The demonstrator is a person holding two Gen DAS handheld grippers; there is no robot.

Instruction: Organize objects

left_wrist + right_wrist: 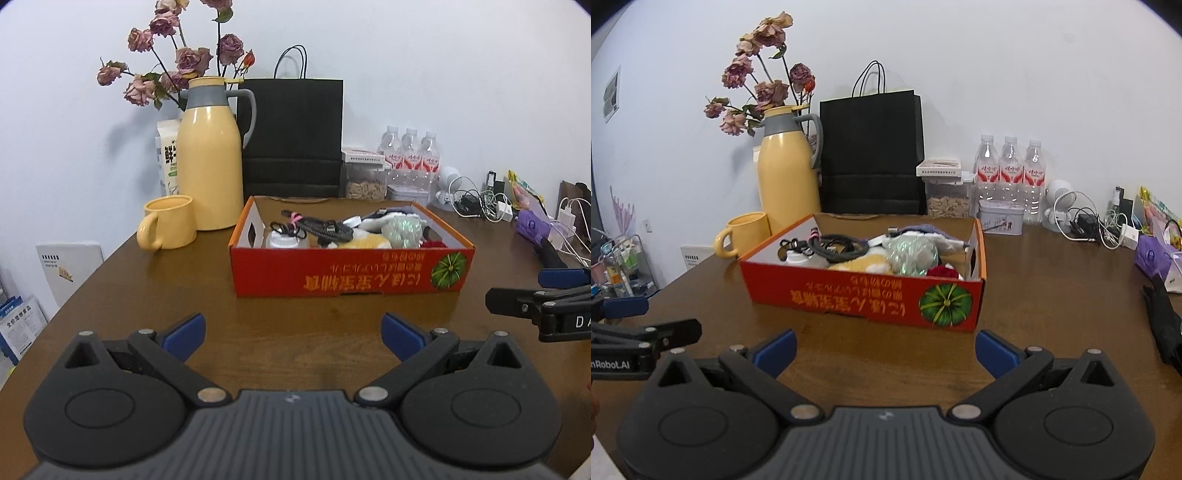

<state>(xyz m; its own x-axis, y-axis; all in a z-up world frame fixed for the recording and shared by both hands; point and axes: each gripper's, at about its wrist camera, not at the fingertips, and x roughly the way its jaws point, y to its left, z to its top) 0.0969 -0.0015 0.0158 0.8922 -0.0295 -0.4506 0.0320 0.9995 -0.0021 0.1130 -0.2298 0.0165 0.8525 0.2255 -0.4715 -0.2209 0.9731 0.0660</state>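
A red cardboard box (347, 273) (864, 295) stands in the middle of the brown table. It holds black cables (317, 227) (838, 245), a white bottle (286, 240), a yellow and white plush (365, 242) (860, 264), a green mesh ball (402, 230) (914, 253) and a red item (942, 272). My left gripper (293, 332) is open and empty, hovering over the table in front of the box. My right gripper (885, 349) is open and empty, also in front of the box. Each gripper shows at the edge of the other's view.
A yellow mug (168, 227) (744, 234) and yellow thermos (210, 158) (786, 170) stand left of the box. A black paper bag (291, 136), water bottles (410, 151) and chargers with cables (480, 203) line the back. A black object (1165, 325) lies at right.
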